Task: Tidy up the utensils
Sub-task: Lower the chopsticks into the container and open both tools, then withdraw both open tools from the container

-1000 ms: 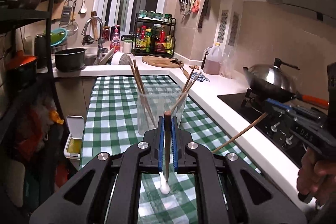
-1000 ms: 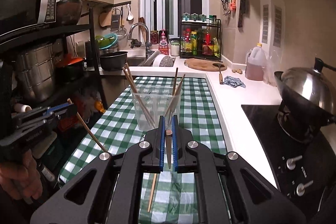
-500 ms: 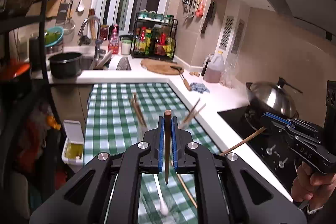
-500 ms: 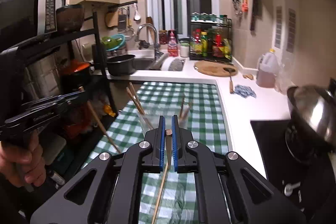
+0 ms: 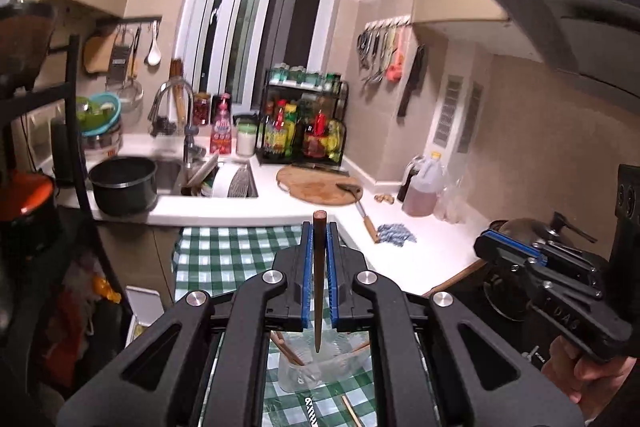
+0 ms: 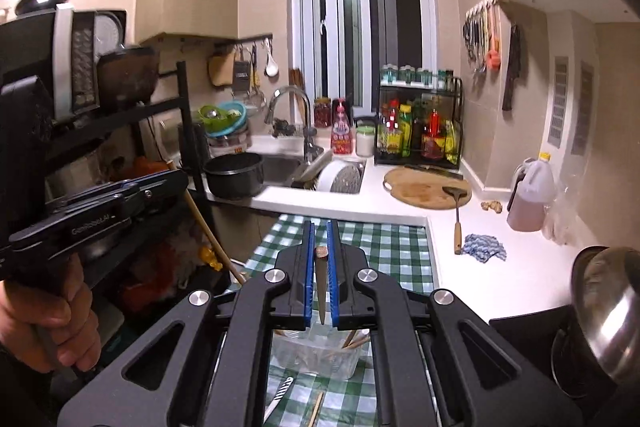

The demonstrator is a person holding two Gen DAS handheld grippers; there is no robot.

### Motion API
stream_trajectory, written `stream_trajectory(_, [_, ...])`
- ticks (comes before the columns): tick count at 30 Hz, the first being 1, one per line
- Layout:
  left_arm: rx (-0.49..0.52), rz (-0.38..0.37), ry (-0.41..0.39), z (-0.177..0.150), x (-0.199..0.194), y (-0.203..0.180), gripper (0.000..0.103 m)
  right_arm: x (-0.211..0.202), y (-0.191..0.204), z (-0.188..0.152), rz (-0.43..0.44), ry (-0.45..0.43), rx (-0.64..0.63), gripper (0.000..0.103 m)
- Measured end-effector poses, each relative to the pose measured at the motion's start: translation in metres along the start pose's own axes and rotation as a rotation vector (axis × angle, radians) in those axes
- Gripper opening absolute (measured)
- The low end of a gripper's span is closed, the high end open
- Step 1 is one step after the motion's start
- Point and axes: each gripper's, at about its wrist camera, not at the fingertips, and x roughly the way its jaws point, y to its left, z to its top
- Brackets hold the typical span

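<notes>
Below, each gripper's frame half hides the clear cup (image 5: 316, 371) while both grippers clamp a chopstick (image 5: 318, 279).

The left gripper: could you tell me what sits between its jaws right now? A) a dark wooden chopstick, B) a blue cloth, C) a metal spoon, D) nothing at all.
A: in the left wrist view the left gripper is shut on a dark wooden chopstick, which runs between the blue pads with its tip pointing down over the clear glass cup on the checked tablecloth.
</notes>
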Motion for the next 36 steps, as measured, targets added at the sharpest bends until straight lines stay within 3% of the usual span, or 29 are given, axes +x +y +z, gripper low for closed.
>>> stream_trajectory(7, [0.009, 0.008, 0.075, -0.027, 0.050, 0.013, 0.006, 0.055, -0.003, -0.026, 0.014, 0.088, 0.012, 0.006])
stream_trajectory(18, [-0.003, 0.010, 0.173, -0.052, 0.092, 0.023, 0.006, 0.091, -0.004, -0.053, 0.010, 0.182, 0.002, 0.006])
stream_trajectory(27, [0.006, 0.011, 0.183, -0.054, 0.095, 0.021, 0.007, 0.094, -0.002, -0.058, -0.010, 0.189, -0.012, 0.006])
stream_trajectory(29, [0.006, 0.013, 0.182, -0.054, 0.093, 0.020, 0.008, 0.091, -0.002, -0.056, -0.035, 0.182, -0.015, 0.011])
stream_trajectory(31, [0.005, 0.018, 0.168, -0.052, 0.088, 0.020, 0.016, 0.086, -0.003, -0.053, -0.057, 0.168, -0.013, 0.025])
stream_trajectory(36, [0.013, 0.024, 0.119, -0.045, 0.062, 0.012, 0.018, 0.060, 0.000, -0.042, -0.088, 0.109, -0.026, 0.025])
